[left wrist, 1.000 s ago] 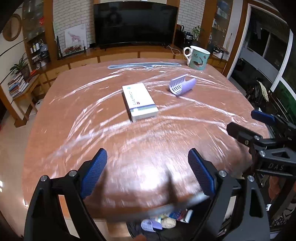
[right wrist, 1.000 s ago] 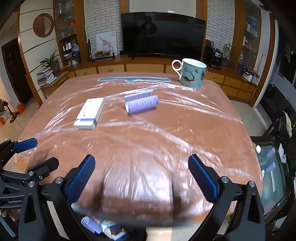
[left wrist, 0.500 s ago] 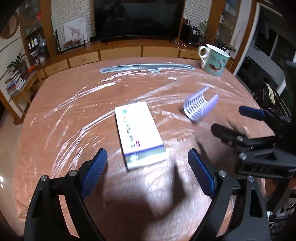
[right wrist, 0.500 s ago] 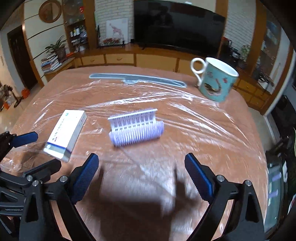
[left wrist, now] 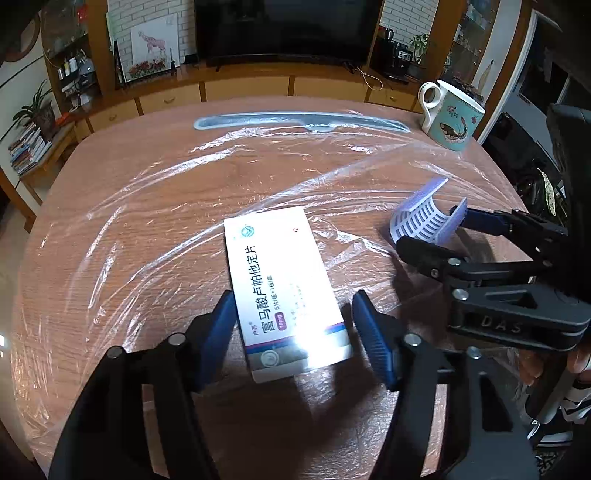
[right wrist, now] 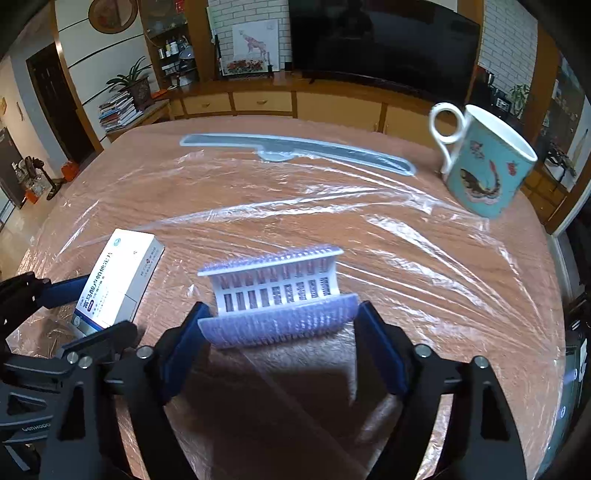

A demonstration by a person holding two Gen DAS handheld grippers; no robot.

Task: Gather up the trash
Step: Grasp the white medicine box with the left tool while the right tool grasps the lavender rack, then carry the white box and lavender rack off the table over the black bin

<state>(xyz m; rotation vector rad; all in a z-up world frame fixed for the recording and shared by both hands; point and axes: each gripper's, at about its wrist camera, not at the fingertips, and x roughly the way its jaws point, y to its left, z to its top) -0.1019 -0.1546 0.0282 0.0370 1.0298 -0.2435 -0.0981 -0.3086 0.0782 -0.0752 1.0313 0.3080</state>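
A white medicine box [left wrist: 282,284] lies flat on the plastic-covered table [left wrist: 155,229]; it also shows in the right wrist view [right wrist: 118,277]. My left gripper [left wrist: 295,332] is open, its blue fingers on either side of the box's near end. A curved purple plastic piece [right wrist: 280,299] with slots lies to the right of the box; it also shows in the left wrist view [left wrist: 424,218]. My right gripper [right wrist: 280,339] is open, its fingers on either side of the purple piece.
A teal mug [right wrist: 487,166] stands at the far right of the table. A long grey plastic strip [right wrist: 295,147] lies across the far side. Beyond the table are a wooden cabinet and a TV [left wrist: 288,29].
Both grippers have moved forward over the table and narrowed. The left now straddles the box, the right straddles the purple piece.
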